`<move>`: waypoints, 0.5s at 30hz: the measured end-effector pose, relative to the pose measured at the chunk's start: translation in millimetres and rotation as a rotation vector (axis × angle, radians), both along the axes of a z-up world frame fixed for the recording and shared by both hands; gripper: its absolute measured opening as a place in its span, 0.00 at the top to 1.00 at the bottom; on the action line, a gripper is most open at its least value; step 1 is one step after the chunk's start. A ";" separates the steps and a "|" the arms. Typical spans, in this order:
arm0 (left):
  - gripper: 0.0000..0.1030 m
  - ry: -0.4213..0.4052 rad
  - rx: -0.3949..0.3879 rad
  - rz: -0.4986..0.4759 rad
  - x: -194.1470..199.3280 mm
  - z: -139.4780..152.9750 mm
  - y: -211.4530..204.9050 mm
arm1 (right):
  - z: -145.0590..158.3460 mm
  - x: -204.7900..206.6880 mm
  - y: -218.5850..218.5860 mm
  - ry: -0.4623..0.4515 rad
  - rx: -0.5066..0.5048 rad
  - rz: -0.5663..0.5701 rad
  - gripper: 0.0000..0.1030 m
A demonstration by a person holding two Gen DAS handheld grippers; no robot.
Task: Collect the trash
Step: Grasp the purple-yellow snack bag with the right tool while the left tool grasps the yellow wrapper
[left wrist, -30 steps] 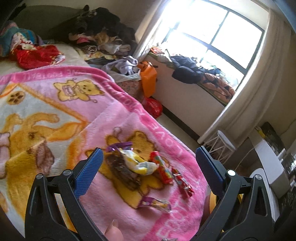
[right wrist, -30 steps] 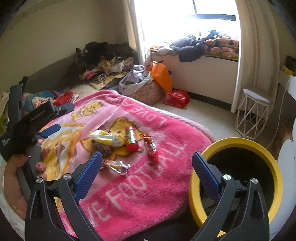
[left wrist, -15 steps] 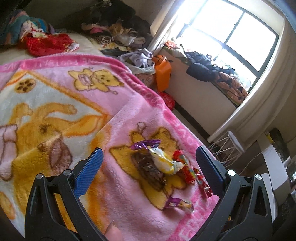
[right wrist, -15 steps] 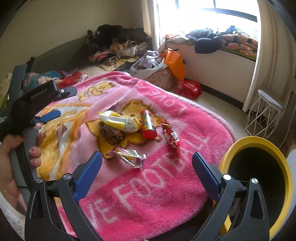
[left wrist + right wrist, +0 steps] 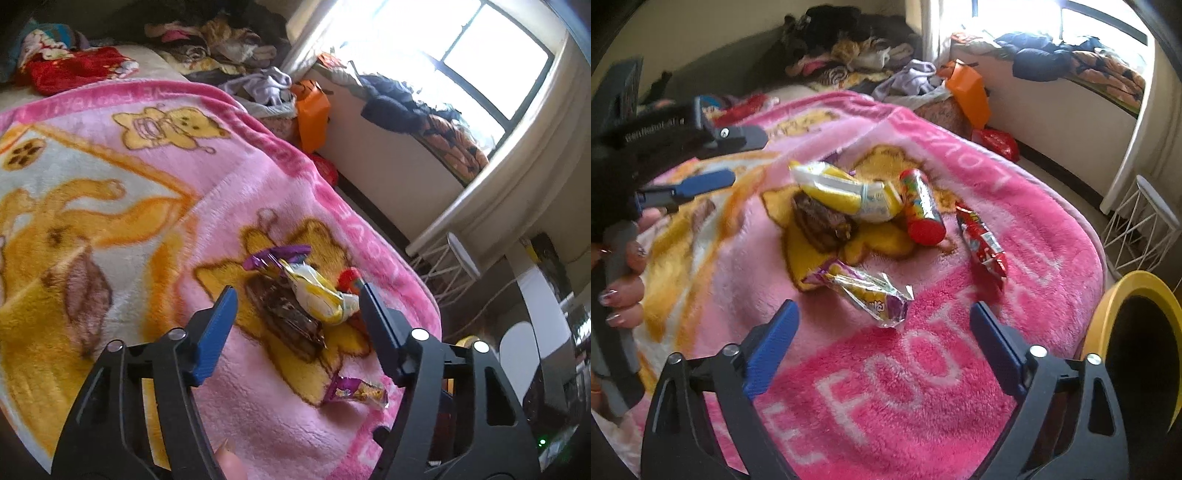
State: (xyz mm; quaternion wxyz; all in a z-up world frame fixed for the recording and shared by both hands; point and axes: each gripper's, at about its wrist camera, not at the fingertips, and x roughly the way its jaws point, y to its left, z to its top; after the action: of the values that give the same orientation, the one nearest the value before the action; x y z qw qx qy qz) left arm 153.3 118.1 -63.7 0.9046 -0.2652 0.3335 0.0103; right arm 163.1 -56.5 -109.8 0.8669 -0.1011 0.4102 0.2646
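Several wrappers lie on a pink blanket. My left gripper hovers just over the pile, its jaws closing. A brown wrapper and a yellow-white packet lie between the fingers, which stand clear of both. A red tube and a red sachet lie to the right. My right gripper is low over a purple wrapper. Its jaws are wide and closing slightly, with the wrapper's end between the tips, untouched. In the right wrist view the left gripper shows at the left.
A yellow-rimmed bin stands at the blanket's right edge. Beyond it is a white wire stool. An orange bag, a red bag and heaps of clothes lie past the bed.
The left gripper sank toward the pile and its jaws narrowed around the brown wrapper and yellow-white packet. The right gripper dropped closer to the purple wrapper.
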 end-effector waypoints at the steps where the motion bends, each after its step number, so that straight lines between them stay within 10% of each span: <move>1: 0.46 0.008 0.003 -0.010 2.9 -2.4 -3.1 | -2.7 2.7 2.5 0.000 -0.010 0.002 0.17; 15: 0.60 0.091 0.025 -0.061 39.8 -24.1 -19.1 | -31.6 14.3 22.9 0.025 -0.079 0.080 0.81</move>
State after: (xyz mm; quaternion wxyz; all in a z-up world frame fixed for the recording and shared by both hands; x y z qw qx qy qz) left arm 193.1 99.0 -87.8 0.8916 -0.2429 0.3820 -0.0012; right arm 177.3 -33.6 -141.4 0.8457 -0.1481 0.4268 0.2841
